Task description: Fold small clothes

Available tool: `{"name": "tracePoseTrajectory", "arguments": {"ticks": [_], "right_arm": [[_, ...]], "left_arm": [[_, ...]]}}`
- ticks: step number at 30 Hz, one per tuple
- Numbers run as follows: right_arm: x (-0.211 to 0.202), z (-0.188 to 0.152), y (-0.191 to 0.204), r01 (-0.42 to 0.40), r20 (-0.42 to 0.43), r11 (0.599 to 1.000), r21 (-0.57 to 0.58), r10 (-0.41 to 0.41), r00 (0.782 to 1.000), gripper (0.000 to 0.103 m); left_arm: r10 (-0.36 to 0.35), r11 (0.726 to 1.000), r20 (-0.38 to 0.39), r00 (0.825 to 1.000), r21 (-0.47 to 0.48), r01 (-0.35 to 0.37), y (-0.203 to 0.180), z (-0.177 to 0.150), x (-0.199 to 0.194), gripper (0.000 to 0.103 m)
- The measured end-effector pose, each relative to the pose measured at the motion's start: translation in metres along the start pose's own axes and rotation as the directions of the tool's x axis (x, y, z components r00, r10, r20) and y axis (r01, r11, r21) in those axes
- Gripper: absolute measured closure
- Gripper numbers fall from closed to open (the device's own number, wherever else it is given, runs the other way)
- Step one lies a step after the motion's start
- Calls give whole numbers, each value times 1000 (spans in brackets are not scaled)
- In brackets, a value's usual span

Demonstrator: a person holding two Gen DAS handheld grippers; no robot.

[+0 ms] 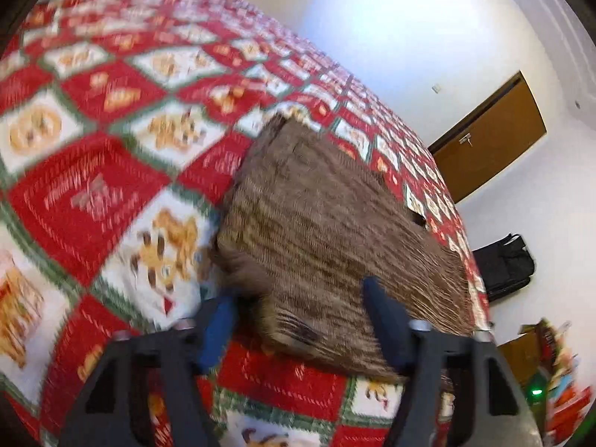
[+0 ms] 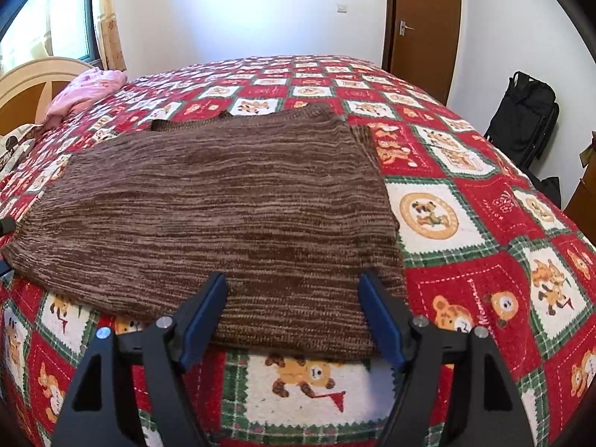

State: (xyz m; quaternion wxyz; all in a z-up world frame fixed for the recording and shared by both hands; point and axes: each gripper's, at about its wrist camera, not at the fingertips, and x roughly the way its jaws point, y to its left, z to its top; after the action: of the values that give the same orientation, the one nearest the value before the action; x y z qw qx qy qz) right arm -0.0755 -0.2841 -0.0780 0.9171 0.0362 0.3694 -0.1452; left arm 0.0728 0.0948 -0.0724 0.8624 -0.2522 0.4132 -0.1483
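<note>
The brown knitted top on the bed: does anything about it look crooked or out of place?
Mostly tidy. The brown knitted top lies flat on the patterned bedspread, but a strip of a lower layer sticks out past the far right edge, so the fold is not quite even. No damage shows.

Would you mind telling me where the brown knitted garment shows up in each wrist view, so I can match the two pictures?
Left wrist view: the brown knitted garment runs from the centre towards the lower right, its near corner lying between the open fingers of the left claw.
Right wrist view: it spreads across the centre and left, its near edge in front of the right claw.
Shared landmark: the brown door.
</note>
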Motion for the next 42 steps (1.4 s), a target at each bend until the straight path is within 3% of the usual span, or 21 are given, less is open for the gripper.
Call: {"name": "tracePoseTrajectory", "arguments": {"ticks": [2, 5, 10, 14, 18, 22, 27, 32, 37, 42], "right_arm": [[-6, 3, -3, 1, 22, 1000, 12, -1, 1000, 32], [-28, 15, -6, 0, 97, 999, 47, -4, 995, 33], [-52, 58, 29, -86, 150, 996, -40, 91, 984, 32], [-39, 102, 98, -242, 83, 957, -159, 257, 963, 32], [2, 125, 162, -307, 0, 927, -215, 314, 949, 32], [48, 137, 216, -385, -117, 904, -187, 369, 922, 32], [80, 142, 278, -374, -162, 893, -250, 342, 926, 32], [106, 134, 318, -374, -240, 865, -335, 306, 921, 32], [116, 121, 329, -306, -231, 854, -421, 226, 946, 31], [121, 118, 338, -267, -234, 827, -495, 169, 957, 34]], "left_arm": [[18, 1000, 14, 1000, 23, -18, 0, 0, 1, 60], [3, 999, 10, 1000, -33, -2, 15, -4, 5, 75], [-3, 996, 27, 1000, -91, 6, 30, -12, 2, 75], [-39, 985, 2, 999, -168, 39, 37, -11, -1, 74], [-66, 980, 3, 998, -188, 65, 38, -9, 0, 68], [-51, 986, 41, 998, -155, 57, 35, -9, 1, 68], [-69, 983, 95, 993, -162, 84, 40, -14, 0, 68], [-40, 994, 133, 990, -98, 54, 32, -22, -4, 68], [-55, 991, 146, 988, -112, 72, 37, -23, -6, 70], [-42, 994, 154, 987, -97, 58, 34, -25, -7, 71]]}}
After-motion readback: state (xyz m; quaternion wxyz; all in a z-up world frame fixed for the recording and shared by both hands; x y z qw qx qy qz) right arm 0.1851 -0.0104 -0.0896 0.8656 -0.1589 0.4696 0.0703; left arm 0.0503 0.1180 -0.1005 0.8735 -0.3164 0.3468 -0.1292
